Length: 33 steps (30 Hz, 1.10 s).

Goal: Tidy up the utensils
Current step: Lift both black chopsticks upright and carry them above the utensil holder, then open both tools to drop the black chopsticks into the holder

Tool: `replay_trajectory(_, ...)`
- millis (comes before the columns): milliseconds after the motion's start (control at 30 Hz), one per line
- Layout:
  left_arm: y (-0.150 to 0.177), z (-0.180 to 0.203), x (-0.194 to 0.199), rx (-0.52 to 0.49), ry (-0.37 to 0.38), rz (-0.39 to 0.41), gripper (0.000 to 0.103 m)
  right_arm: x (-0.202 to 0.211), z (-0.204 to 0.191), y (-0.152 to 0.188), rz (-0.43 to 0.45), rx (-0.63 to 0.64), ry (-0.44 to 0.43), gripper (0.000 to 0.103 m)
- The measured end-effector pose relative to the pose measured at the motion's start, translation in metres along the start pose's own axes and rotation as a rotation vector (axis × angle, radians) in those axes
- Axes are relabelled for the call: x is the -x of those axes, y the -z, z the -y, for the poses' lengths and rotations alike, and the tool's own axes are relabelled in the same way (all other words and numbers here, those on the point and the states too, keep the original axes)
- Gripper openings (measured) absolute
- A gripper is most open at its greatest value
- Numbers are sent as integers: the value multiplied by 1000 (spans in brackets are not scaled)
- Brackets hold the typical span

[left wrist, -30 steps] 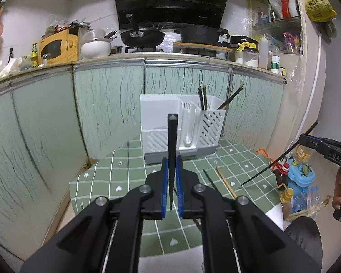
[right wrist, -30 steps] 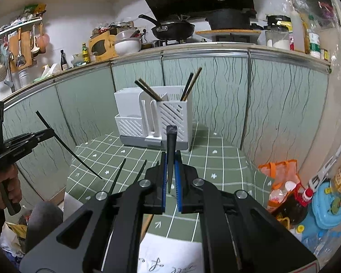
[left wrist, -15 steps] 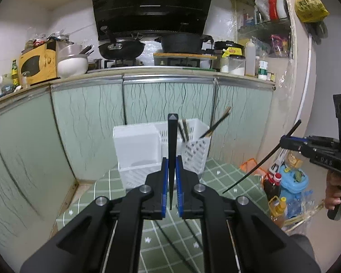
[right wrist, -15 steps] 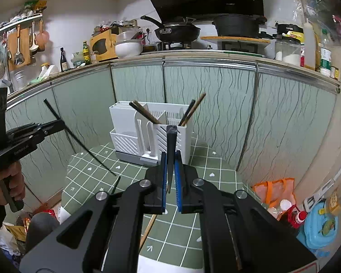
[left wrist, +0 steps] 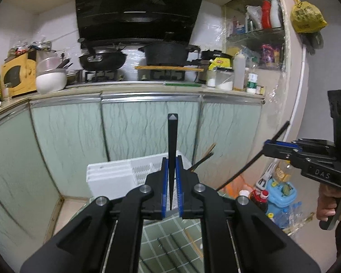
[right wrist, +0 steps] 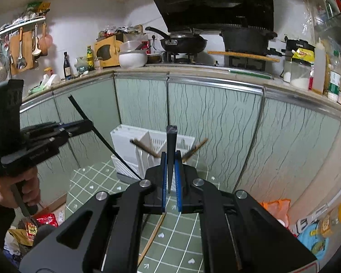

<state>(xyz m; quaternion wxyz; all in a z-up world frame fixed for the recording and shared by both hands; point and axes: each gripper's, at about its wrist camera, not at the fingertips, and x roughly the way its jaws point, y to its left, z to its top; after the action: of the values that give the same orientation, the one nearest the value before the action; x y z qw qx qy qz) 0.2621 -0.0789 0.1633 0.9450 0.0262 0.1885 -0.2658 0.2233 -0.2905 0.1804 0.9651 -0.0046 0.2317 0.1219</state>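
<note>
- Left hand-held gripper (left wrist: pixel 171 184): jaws closed on a black chopstick (left wrist: pixel 172 141), raised above the tabletop (left wrist: pixel 170 232).
- Right hand-held gripper (right wrist: pixel 170 177): jaws closed on a second black chopstick (right wrist: pixel 171 145).
- White utensil holder (right wrist: pixel 147 150): stands on the green-checked tabletop against the cabinets, with brown chopsticks (right wrist: pixel 194 149) leaning inside.
- A loose brown chopstick (right wrist: pixel 151 238) lies on the tabletop.

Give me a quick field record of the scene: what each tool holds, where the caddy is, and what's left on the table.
left tool: shut on a black chopstick
right tool: shut on another black chopstick
caddy: white, at the table's far edge by the cabinets, brown chopsticks leaning in its slotted part
table: green grid cloth, chopsticks left lying on it
task state: both held sticks not yet in the caddy
</note>
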Motion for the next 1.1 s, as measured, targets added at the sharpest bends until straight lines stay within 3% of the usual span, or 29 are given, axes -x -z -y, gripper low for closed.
replay_trajectory(233,-36,8,-18,-35,4,19,6,-8,10,-47,31,-1,-10,6)
replay_trajectory(500,-58,-5,-57,-30,11,3,6,-48,33,-79,21,5,-15,6)
replay_trajectory(1000,-28,-25,-143,-49,18,-95,6,-141,55,-42,-65,-23,-69,6)
replay_trajectory(1100,-21,-30,-152,-36,16,-117,7,-160,53,-35,-119,-13,-70,8)
